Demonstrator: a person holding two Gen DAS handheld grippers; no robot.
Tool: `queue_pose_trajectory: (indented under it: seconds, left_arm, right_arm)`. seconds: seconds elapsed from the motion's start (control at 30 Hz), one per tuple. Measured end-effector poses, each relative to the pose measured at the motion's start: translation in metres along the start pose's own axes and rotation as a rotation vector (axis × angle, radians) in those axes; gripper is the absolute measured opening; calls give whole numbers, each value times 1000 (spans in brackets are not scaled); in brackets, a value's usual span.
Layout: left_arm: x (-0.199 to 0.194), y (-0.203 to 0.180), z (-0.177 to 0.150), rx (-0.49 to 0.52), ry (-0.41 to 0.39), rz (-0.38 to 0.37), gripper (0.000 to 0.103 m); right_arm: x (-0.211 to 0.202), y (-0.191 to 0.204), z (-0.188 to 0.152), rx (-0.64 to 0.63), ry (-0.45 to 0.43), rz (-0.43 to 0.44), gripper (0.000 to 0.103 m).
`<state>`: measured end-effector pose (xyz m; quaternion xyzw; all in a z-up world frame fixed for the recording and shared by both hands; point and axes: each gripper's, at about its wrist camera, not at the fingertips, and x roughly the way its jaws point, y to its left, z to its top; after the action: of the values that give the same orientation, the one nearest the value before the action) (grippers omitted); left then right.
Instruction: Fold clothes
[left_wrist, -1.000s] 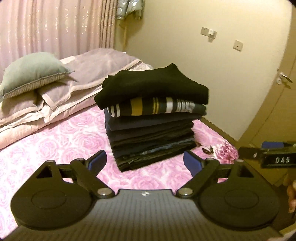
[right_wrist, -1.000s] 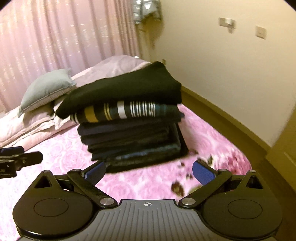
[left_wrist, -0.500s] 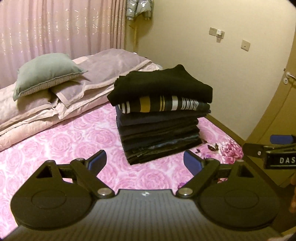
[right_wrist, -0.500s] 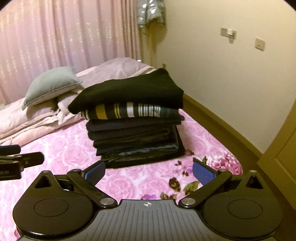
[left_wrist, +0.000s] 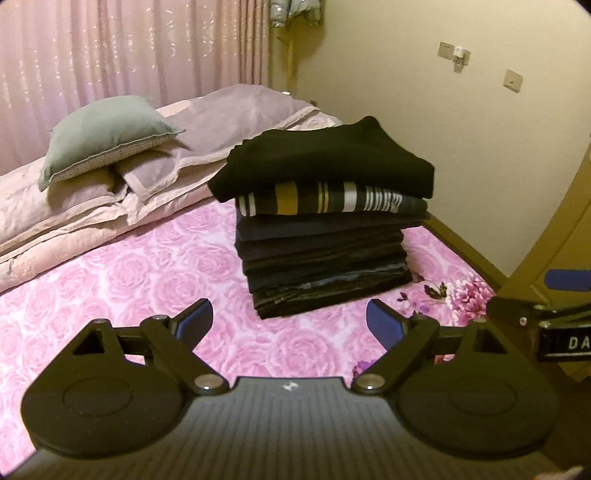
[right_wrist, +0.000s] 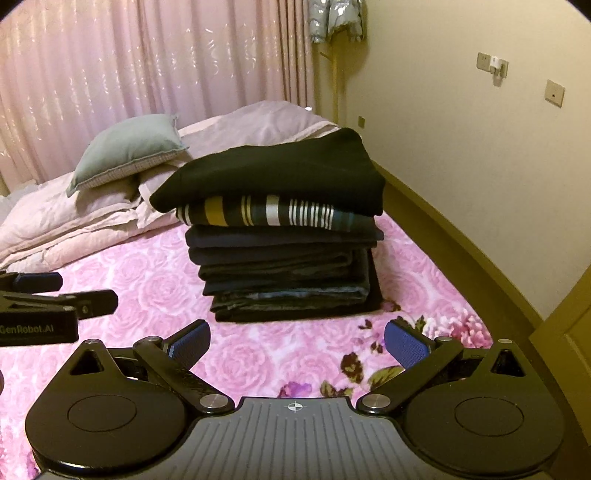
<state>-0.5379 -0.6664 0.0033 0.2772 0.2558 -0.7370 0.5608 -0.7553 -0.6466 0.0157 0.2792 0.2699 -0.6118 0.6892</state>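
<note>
Folded stack (left_wrist: 325, 229) sits ahead of both empty, spread grippers, left gripper (left_wrist: 290, 323) and right gripper (right_wrist: 297, 341), near the bed's (left_wrist: 147, 280) wall-side edge, neither clearly nearer.

Both grippers are black with blue ribbed pads (right_wrist: 406, 349), silver screws, and white "GenRobot.AI" lettering on the side.

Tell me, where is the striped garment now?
The striped garment lies second from the top of the folded pile on the pink bedspread, directly under the black top.
</note>
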Motion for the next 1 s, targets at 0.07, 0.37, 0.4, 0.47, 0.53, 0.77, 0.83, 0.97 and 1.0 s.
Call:
queue_pose_trajectory:
  seconds: [0.07, 0.37, 0.4, 0.47, 0.53, 0.77, 0.83, 0.97, 1.0]
  left_arm:
    - [1, -3, -1, -5, 10, 12, 88]
    - [4, -10, -6, 31, 40, 41, 88]
    - [4, -11, -6, 33, 39, 40, 88]
    - [5, -12, -6, 34, 44, 36, 88]
    - [6, -11, -7, 27, 49, 36, 88]
    - [9, -9, -9, 24, 54, 48, 88]
    - [10, -10, -9, 31, 53, 55, 88]
    - [11, -10, -11, 30, 53, 53, 88]
    - [11, -10, -11, 30, 53, 54, 88]
  right_arm:
    - [-2, -2, 0, 4, 4, 2, 103]
    - [-3, -5, -2, 12, 11, -2, 103]
    - [-3, -5, -2, 13, 12, -4, 103]
    - [-2, -6, -1, 16, 14, -8, 103]
    - [-2, -6, -1, 21, 14, -11, 103]
    - [1, -6, -2, 31, 28, -13, 103]
    - [2, -6, -2, 30, 31, -13, 103]
    - [5, -6, -3, 24, 41, -21, 103]
    - [5, -5, -3, 20, 43, -24, 103]
